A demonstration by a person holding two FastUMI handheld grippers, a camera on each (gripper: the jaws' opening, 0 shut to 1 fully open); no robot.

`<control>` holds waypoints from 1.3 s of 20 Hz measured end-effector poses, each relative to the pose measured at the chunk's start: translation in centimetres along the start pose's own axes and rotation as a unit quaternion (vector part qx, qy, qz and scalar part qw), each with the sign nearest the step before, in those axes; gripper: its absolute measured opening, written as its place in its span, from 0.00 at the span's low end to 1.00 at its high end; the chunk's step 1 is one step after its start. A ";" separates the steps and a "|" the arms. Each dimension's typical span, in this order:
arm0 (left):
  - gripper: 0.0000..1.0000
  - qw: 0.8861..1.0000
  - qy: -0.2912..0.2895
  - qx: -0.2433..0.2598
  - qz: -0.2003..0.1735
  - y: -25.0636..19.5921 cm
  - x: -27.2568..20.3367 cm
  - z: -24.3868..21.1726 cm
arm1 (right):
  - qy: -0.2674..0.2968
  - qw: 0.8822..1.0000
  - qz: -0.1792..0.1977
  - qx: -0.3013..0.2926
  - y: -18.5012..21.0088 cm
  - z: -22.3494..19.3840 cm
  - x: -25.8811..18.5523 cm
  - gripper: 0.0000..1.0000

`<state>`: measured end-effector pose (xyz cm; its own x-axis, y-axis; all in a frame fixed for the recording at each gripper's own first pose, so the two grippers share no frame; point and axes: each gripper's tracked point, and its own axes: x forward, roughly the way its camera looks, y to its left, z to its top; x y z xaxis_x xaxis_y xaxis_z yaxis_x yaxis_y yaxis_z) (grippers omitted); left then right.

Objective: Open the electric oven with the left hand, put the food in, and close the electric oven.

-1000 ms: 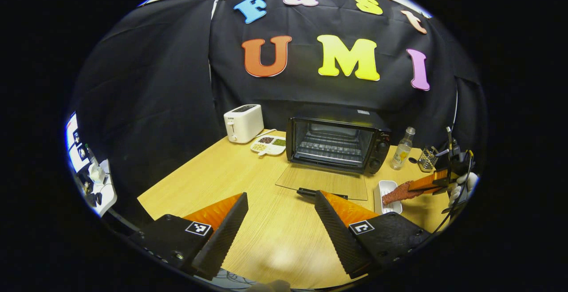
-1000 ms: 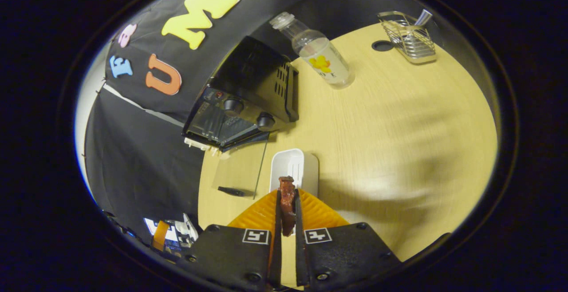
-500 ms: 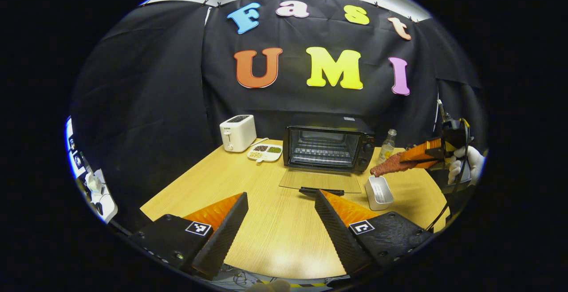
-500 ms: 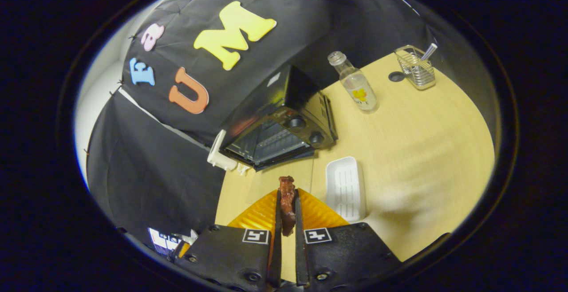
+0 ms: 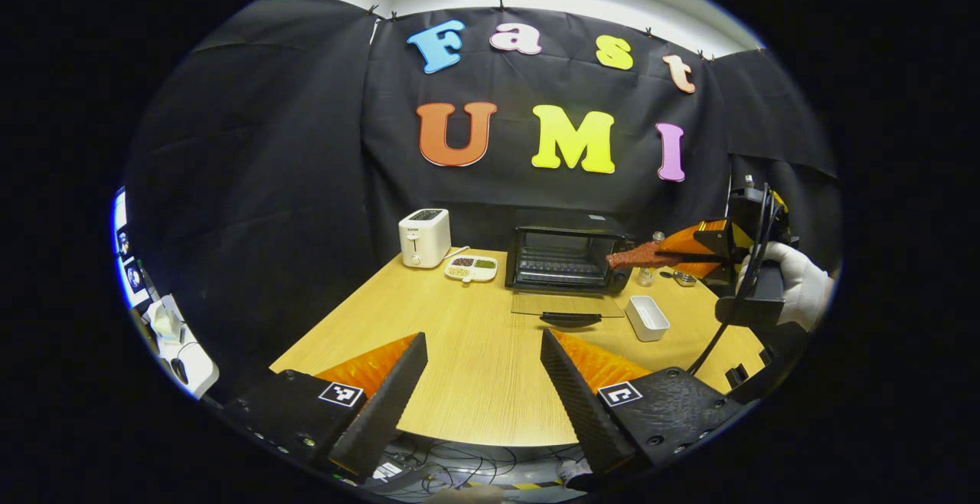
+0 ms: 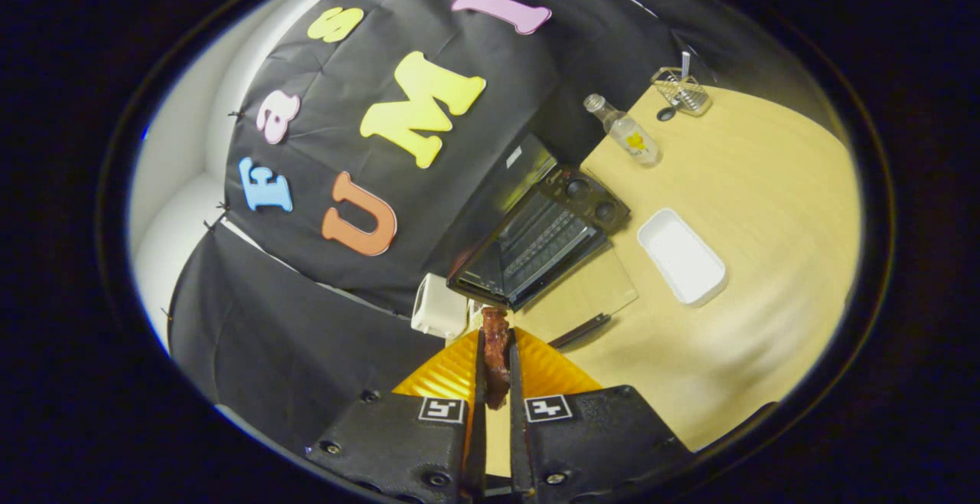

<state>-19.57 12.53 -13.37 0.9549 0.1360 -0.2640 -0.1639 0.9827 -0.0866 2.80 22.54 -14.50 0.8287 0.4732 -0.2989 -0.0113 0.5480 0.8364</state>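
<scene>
In the left gripper view, the left tongs (image 5: 482,381) are seen spread wide with nothing between them, held back over the near edge of the surface (image 5: 475,335). One oven (image 5: 565,260) stands at about 12 o'clock, far across the surface, with its glass door (image 5: 566,305) dropped flat toward the viewer and the rack exposed. The right tongs (image 5: 693,247) are seen at about 2 o'clock, held in a gloved hand (image 5: 800,282), with one strip of food (image 5: 635,257) pinched at their tip. The strip's long axis is laid roughly level and pointed toward the oven's control side, so it is judged that the right tongs are much the nearer to the opening. One toaster (image 5: 425,237), one divided dish (image 5: 473,267) and one white tray (image 5: 647,317) are counted on the surface.

In the right gripper view, the right tongs (image 6: 496,362) are pressed together on the food (image 6: 496,351), which sticks forward along the fingers toward 12 o'clock. The oven (image 6: 536,240) lies just ahead at about 1 o'clock (the view is rolled, so it looks tilted), well apart from the strip's tip. It is judged that the strip must be swung a little and carried end-first over the open door (image 6: 586,289) onto the rack. One bottle (image 6: 628,132), one wire holder (image 6: 681,90) and the one tray (image 6: 684,256) are counted beyond.
</scene>
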 end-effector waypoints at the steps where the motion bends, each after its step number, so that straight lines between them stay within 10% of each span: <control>1: 0.95 1.000 -0.001 -0.003 0.003 0.7 -0.1 0.0 | 0.004 1.000 -0.004 -0.003 0.2 -1.0 0.5 0.15; 9: 0.95 0.999 0.011 -0.014 0.043 4.5 -0.4 0.3 | 0.002 1.000 -0.023 0.006 0.6 -3.2 8.0 0.15; 26: 0.95 0.992 0.036 -0.028 0.114 7.8 7.8 5.2 | -0.126 0.987 -0.085 -0.046 -3.4 6.3 30.2 0.16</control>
<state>-12.12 21.89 -11.12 0.8716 0.3424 -0.3507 -0.3891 0.9186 -0.0700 31.39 30.65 -23.49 0.9356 0.1887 -0.2986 0.0994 0.6705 0.7353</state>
